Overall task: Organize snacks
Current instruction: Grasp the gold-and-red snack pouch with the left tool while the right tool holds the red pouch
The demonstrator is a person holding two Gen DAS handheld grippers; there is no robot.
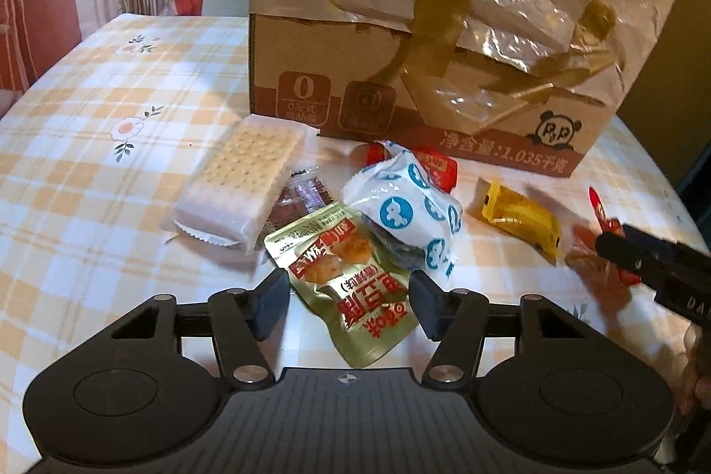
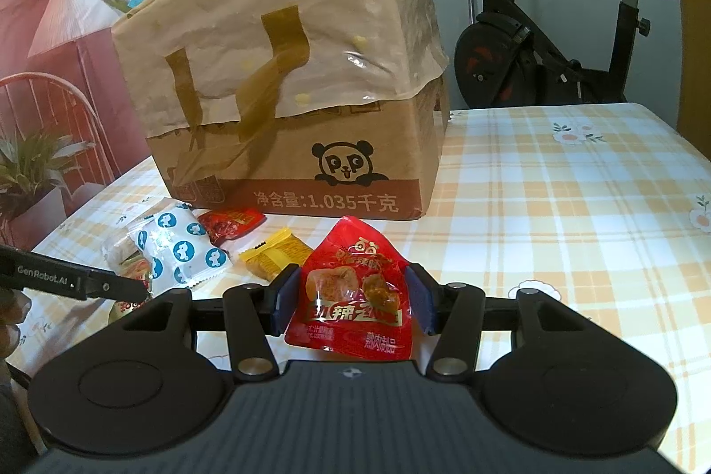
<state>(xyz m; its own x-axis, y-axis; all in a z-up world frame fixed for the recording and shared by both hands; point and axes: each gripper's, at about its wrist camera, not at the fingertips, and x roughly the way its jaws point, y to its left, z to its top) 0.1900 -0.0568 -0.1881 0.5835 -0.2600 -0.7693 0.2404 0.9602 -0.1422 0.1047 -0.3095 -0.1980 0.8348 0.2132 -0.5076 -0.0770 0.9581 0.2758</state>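
Observation:
My left gripper (image 1: 349, 303) is open, its jaws on either side of a gold snack pouch (image 1: 351, 287) lying on the table, not touching it. Behind the pouch lie a white-and-blue wrapped snack (image 1: 406, 212), a clear cracker pack (image 1: 246, 181), a small brown packet (image 1: 302, 198), a red packet (image 1: 433, 167) and a yellow packet (image 1: 520, 214). My right gripper (image 2: 351, 296) is shut on a red snack pouch (image 2: 353, 296) and holds it just above the table. It shows at the right edge of the left wrist view (image 1: 613, 240).
A large cardboard box (image 1: 426, 29) with a taped plastic-covered top stands behind the snacks on the checked tablecloth (image 1: 111, 127); it also shows in the right wrist view (image 2: 289, 96). An exercise bike (image 2: 555, 29) stands beyond the table.

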